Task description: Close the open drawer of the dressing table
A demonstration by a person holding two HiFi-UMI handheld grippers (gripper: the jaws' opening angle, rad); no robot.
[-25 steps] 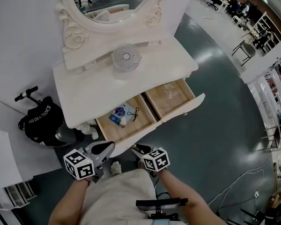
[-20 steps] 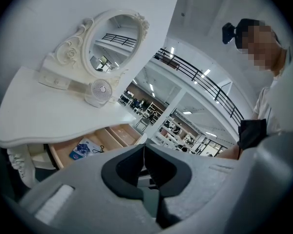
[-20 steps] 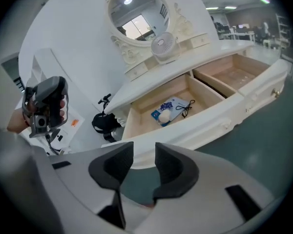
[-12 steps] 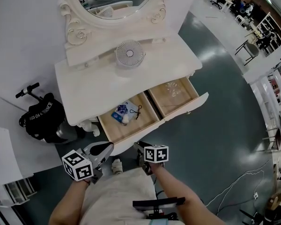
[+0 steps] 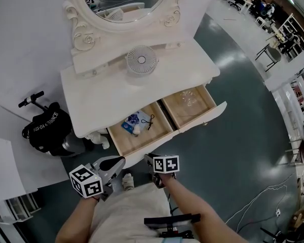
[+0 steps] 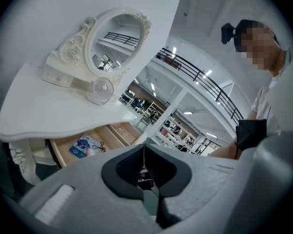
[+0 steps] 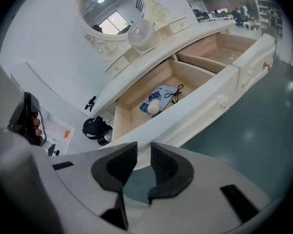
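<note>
Sticking out twd person, drawer (image 5: 153, 133) long axis across table (image 5: 99, 92) front; right gripper (image 5: 151, 160) jaws just closing, empty; left gripper (image 5: 116, 161) clenched.

White dressing table (image 5: 101, 97), standing on the dark floor (image 5: 233, 130). Top is carrying 1 small round fan (image 5: 141, 61), sitting just in front of the oval mirror (image 5: 126, 4). 2 drawers are standing open: left drawer (image 5: 154, 134) is holding 1 blue packet (image 5: 133, 123), right drawer (image 5: 202, 108) 1 clear item (image 5: 184, 97).

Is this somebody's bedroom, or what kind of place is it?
Probably not a bedroom: it looks like a big open workroom or office hall. The dressing table stands on a shiny grey floor, with chairs and desks far behind and an upstairs railing.
</note>
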